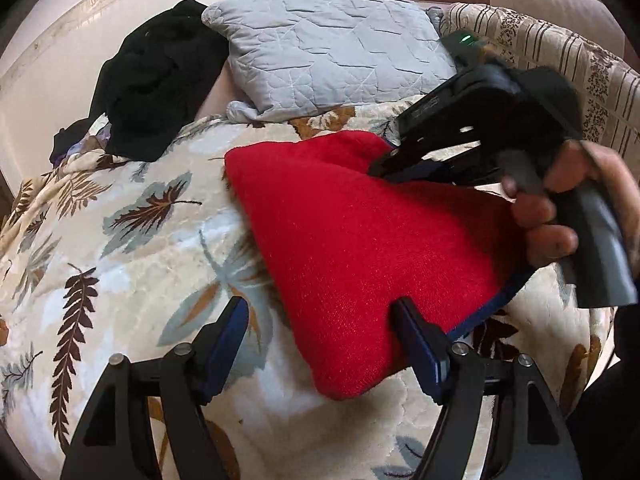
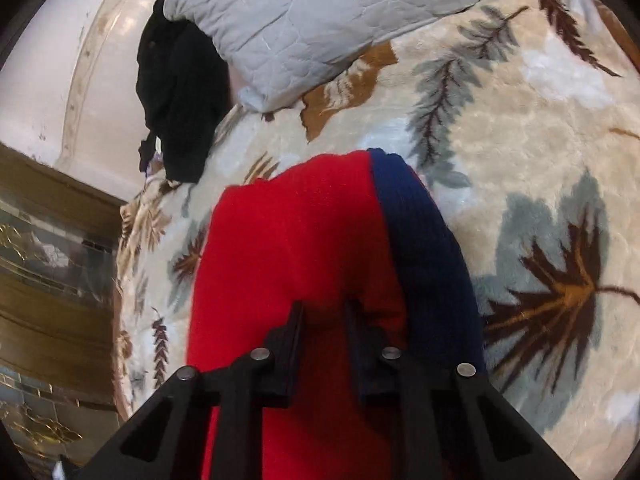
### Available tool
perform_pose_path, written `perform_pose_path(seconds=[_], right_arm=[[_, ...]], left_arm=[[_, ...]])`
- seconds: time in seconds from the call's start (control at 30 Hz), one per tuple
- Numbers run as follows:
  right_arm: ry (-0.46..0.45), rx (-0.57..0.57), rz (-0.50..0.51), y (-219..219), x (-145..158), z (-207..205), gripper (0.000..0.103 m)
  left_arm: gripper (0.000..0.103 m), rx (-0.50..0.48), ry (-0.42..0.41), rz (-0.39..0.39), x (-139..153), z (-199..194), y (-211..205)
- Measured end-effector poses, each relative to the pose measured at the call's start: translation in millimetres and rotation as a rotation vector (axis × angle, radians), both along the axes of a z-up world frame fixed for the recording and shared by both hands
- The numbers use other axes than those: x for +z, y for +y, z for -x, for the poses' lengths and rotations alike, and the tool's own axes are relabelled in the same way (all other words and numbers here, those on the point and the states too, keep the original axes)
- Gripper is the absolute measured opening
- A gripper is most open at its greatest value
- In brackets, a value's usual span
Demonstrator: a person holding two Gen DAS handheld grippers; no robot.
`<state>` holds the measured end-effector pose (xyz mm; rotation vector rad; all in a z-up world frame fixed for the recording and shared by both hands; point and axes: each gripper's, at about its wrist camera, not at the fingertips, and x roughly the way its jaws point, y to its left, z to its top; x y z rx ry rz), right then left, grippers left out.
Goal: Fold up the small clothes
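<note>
A red knit garment (image 1: 352,240) with a navy blue band (image 1: 496,304) lies folded on the leaf-patterned blanket (image 1: 120,240). My left gripper (image 1: 320,320) is open just over its near corner; its right finger touches the red cloth. My right gripper (image 1: 384,166), held in a hand, rests on the garment's far edge. In the right wrist view the right gripper (image 2: 322,312) is narrowly closed on a pinch of the red garment (image 2: 288,240), next to the navy band (image 2: 424,248).
A grey quilted pillow (image 1: 328,48) and a black garment (image 1: 160,80) lie at the back of the bed. A striped patterned cover (image 1: 560,56) is at the right. A wall and wood trim (image 2: 48,240) lie beyond the bed's left edge.
</note>
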<state>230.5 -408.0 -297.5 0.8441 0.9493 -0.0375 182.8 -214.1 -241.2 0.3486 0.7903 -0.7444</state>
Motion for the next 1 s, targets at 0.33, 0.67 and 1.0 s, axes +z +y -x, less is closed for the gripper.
perform_pose_path(seconds=[0.33, 0.67, 1.0], right_arm=[[0.03, 0.034, 0.074, 13, -1, 60, 0.026], [-0.127, 0.024, 0.192, 38, 40, 115, 0.027], [-0.341, -0.097, 0.507, 79, 103, 179, 0.087]], left_arm=[[0.086, 0.128, -0.169, 0.013, 31, -2, 18], [0.086, 0.155, -0.167, -0.06, 22, -6, 16], [0.087, 0.243, -0.306, -0.048, 76, 29, 36]])
